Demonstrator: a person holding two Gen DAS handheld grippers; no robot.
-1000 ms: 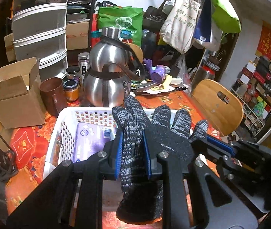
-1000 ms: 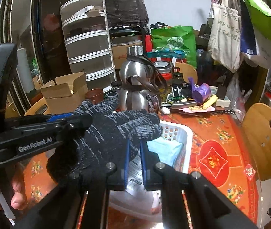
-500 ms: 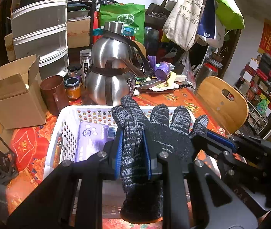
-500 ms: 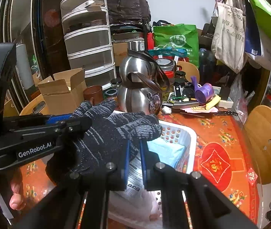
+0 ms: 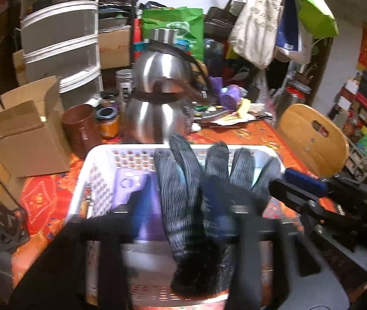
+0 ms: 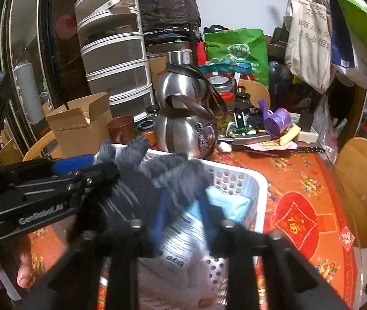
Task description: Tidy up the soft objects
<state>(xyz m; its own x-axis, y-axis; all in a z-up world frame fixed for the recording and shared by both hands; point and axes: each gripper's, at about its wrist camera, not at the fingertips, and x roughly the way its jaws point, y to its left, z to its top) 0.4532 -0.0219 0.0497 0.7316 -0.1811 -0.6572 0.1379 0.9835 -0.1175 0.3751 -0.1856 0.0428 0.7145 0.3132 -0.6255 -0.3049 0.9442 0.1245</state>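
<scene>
Left gripper (image 5: 183, 211): jaws have just been opening; now apart, blurred, with the glove (image 5: 198, 206) between them, free of the pads
Right gripper (image 6: 180, 217): jaws have just been opening; apart, at the glove's right edge
Glove: dark knit, fingers pointing far, over the white basket (image 5: 90, 160)
Basket: on the red table (image 6: 299, 180); a purple pack (image 5: 131, 186) inside at left; a light blue pack (image 6: 229, 204) at right
Beyond: steel kettle (image 5: 157, 108) just past the far rim; cardboard box (image 5: 25, 129) far left
</scene>
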